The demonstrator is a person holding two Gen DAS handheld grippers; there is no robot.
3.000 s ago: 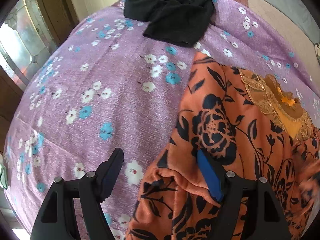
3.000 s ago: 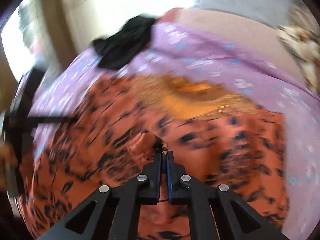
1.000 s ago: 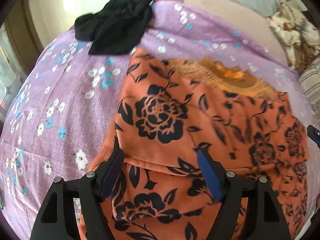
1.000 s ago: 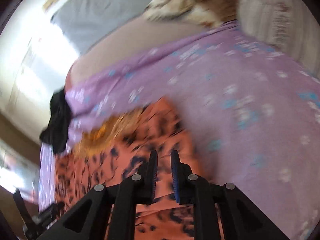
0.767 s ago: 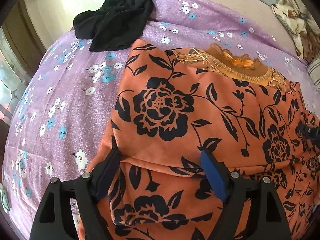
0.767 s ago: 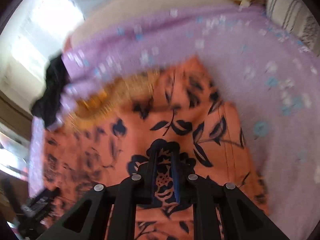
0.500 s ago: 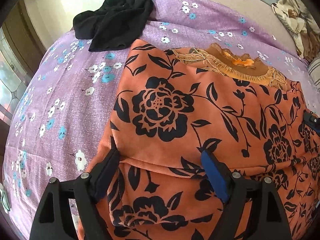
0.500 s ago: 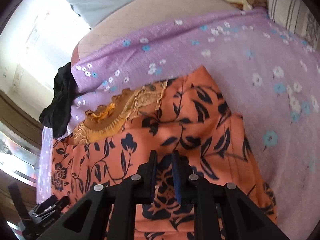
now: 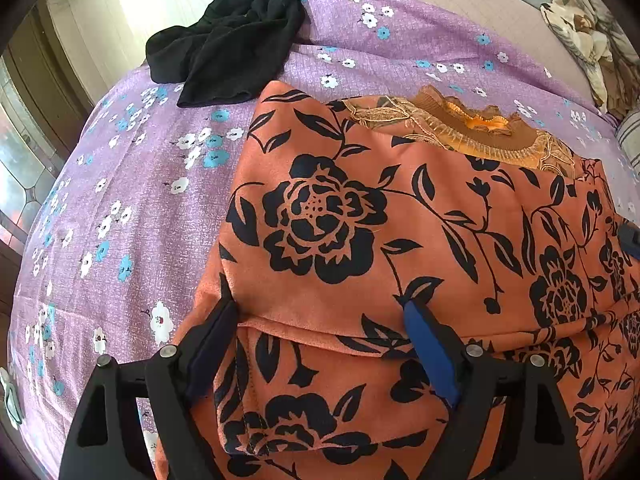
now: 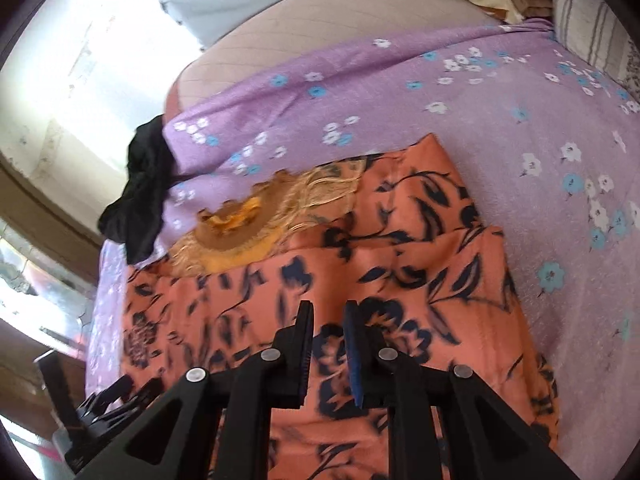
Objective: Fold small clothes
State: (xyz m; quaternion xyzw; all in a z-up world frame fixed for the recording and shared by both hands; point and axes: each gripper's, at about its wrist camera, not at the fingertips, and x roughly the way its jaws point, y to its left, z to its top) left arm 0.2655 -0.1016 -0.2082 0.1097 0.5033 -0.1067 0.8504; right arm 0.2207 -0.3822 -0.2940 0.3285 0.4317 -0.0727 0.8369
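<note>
Dress (image 9: 400,240): orange with black flowers, folded, fills the middle and lower right of the left view, lying on the purple sheet (image 9: 140,200)
Collar (image 9: 472,128): gold lace bit, upper right of the dress
Left gripper (image 9: 320,312): jaws spread wide over a fold edge, not pinching it
Right gripper (image 10: 326,312): small gap, nothing clamped, hovering over the dress
Black cloth (image 9: 228,36): bunched up, upper left

I get bright daylight from the blown-out white window (image 10: 60,60) at upper left; my right view is slightly blurred, both bend at the edges.
</note>
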